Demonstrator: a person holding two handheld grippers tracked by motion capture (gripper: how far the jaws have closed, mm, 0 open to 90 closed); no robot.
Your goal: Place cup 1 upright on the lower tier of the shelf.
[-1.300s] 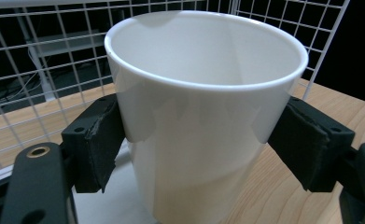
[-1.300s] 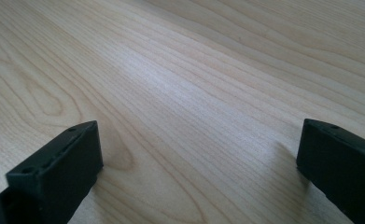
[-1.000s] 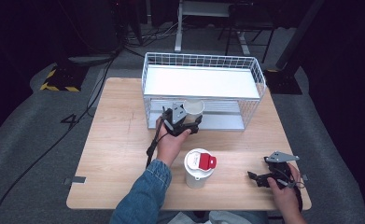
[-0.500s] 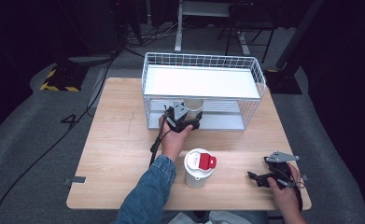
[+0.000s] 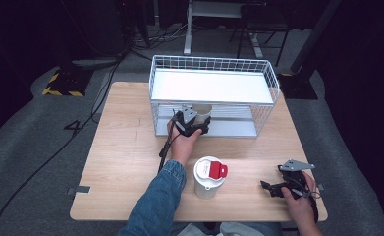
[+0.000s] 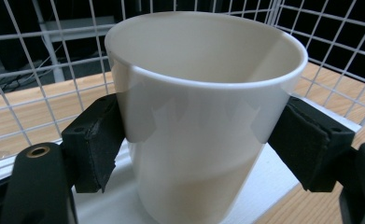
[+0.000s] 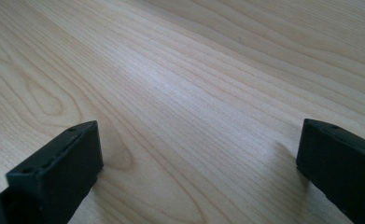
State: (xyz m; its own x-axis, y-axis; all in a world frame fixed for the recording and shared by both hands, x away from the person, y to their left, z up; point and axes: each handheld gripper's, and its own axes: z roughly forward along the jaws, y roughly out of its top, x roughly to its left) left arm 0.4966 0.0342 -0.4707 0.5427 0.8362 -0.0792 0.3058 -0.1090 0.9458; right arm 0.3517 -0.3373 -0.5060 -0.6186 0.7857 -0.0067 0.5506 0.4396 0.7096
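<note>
A white cup [image 6: 203, 88] stands upright between the black pads [image 6: 94, 140] of my left gripper [image 6: 203, 140], which is shut on its sides. In the high view the left gripper [image 5: 199, 124] holds the cup [image 5: 202, 109] at the front opening of the wire rack [image 5: 214, 63], under its white upper shelf and over the lower shelf [image 5: 229, 129]. I cannot tell whether the cup's base touches that shelf. Near the table's front right corner my right gripper [image 5: 269, 188] rests low. Its jaws stand wide apart over bare wood [image 7: 199, 163] with nothing between them.
A white tumbler with a red flip lid [image 5: 209, 176] stands near the front middle of the wooden table [image 5: 125, 147], between the two arms. The rack's wire walls surround the cup on three sides. The left sleeve is denim.
My left gripper has carried the cup forward, from just in front of the rack to under its upper shelf. The right gripper and the tumbler have not moved.
</note>
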